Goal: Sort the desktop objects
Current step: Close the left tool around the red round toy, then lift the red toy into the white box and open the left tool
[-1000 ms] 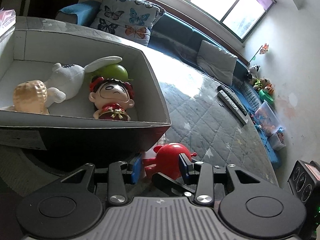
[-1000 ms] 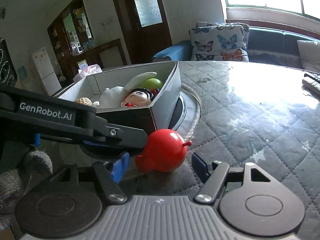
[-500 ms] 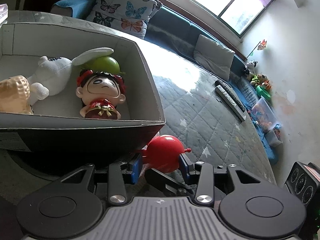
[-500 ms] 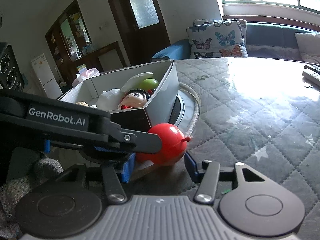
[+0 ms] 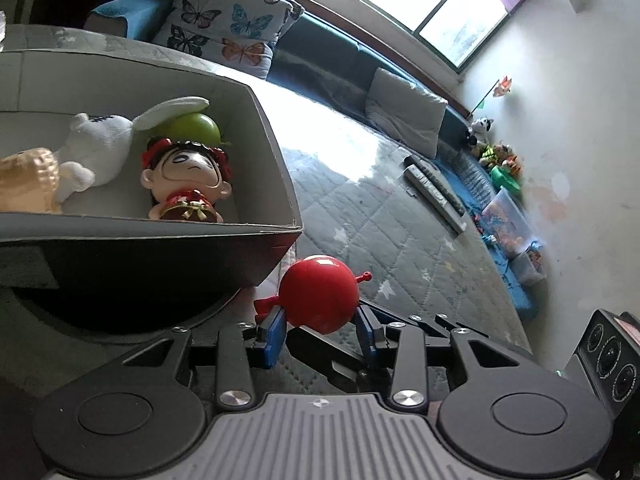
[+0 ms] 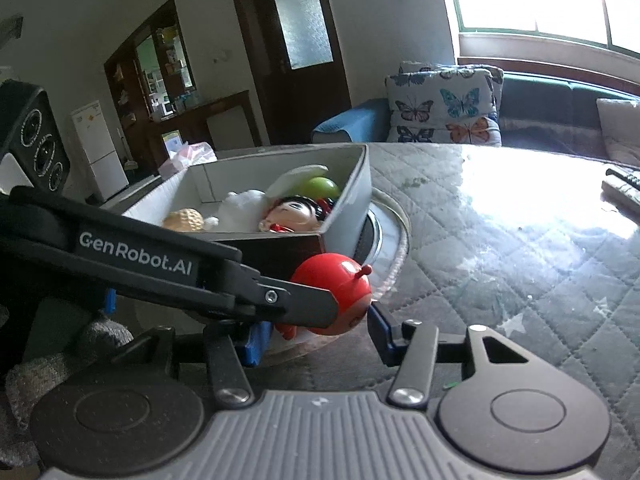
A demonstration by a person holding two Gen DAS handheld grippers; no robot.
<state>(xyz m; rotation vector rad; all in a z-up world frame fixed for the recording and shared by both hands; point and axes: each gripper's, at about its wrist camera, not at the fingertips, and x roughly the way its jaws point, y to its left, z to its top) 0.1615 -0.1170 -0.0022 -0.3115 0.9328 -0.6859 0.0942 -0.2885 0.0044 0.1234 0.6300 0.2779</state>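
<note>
My left gripper is shut on a round red toy and holds it lifted beside the near right corner of a grey cardboard box. The box holds a white plush rabbit, a green ball, a big-headed doll and a tan toy. In the right wrist view the red toy hangs in front of the box, with the left gripper's arm across it. My right gripper is open and empty just below the toy.
The box stands on a round turntable on a quilted table. Two remote controls lie at the far right of the table. A sofa with butterfly cushions runs behind. A black speaker stands at the right.
The left gripper has lifted the red toy off the table, up towards the box corner. The right gripper stays open below it.
</note>
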